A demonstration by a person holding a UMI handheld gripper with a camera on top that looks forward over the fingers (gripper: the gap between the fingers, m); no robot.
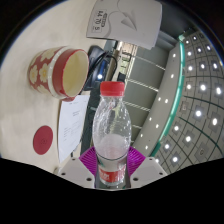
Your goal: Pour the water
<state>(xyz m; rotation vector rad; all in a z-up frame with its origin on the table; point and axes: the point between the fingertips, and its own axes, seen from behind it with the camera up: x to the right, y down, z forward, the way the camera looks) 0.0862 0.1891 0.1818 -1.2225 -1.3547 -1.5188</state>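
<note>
The claw (112,172) is clamped on a clear plastic bottle (111,135) with a red cap and red label band, held upright. Its base sits between the purple pads (92,162), and a red-patterned cup (60,71) stands beyond on the desk (30,110).

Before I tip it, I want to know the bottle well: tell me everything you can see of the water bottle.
The water bottle is clear plastic with a red screw cap, still on. It stands upright between the gripper fingers, whose purple pads sit at either side of its lower body. It looks partly filled, though the level is hard to read. The cup lies beyond it, apart.
</note>
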